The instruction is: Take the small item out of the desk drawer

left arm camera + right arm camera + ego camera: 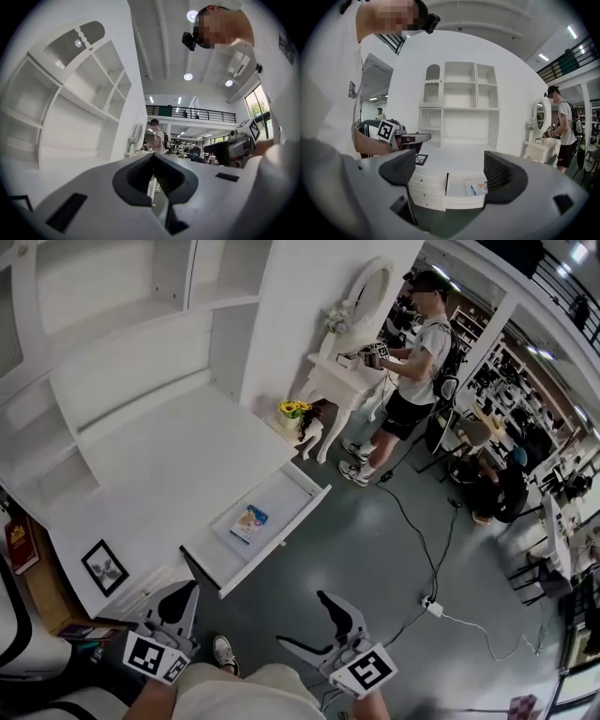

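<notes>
Small blue-and-white flat packet lies mid-floor in the open white drawer of the white table, ahead of both grippers and well apart.

Right gripper: jaws wide, empty, packet framed between them. Best placed, I judge.

Left gripper: jaws closed on nothing.

Drawer walls hem the sides; open above.
</notes>
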`<action>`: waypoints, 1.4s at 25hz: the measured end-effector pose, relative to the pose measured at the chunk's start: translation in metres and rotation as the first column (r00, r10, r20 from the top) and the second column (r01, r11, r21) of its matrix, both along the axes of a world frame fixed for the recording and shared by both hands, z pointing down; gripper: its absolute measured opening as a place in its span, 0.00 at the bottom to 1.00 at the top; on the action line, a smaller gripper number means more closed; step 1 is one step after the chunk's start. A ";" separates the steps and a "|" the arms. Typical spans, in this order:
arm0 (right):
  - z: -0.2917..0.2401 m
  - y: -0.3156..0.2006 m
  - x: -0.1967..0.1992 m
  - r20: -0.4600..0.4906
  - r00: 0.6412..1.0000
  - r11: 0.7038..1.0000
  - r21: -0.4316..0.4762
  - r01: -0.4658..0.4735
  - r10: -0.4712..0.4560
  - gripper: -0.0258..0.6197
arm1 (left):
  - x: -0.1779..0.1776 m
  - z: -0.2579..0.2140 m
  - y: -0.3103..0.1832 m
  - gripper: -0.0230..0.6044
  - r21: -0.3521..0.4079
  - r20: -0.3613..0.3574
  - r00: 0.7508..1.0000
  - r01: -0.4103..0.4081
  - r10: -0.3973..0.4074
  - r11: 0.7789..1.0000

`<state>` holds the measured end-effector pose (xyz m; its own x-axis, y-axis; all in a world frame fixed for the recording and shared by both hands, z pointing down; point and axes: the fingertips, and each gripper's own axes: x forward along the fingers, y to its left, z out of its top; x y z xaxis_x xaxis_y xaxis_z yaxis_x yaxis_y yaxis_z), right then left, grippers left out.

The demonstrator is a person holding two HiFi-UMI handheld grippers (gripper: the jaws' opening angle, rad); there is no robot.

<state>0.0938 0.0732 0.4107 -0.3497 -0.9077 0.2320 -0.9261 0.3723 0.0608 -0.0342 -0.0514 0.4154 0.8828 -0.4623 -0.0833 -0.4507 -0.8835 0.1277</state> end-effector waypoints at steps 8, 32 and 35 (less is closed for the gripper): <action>0.018 -0.046 0.040 0.019 0.999 0.998 -0.058 -0.033 0.034 0.76 | 0.032 0.008 -0.050 0.06 -0.033 0.009 1.000 -0.001 0.001 0.999; 0.172 -0.232 0.146 -0.418 0.760 0.864 -0.310 0.396 -0.498 0.76 | 0.053 0.017 -0.116 0.06 -0.039 0.125 0.888 0.450 -0.443 0.892; 0.201 -0.255 0.150 -0.464 0.699 0.838 -0.343 0.425 -0.544 0.76 | 0.047 0.022 -0.111 0.06 -0.047 0.140 0.861 0.499 -0.489 0.865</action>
<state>0.2439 -0.1823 0.6119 -0.4970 -0.5602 0.6627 -0.4542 0.8187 0.3514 0.0129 -0.1622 0.4379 0.5371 -0.8412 0.0627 -0.8417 -0.5296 0.1053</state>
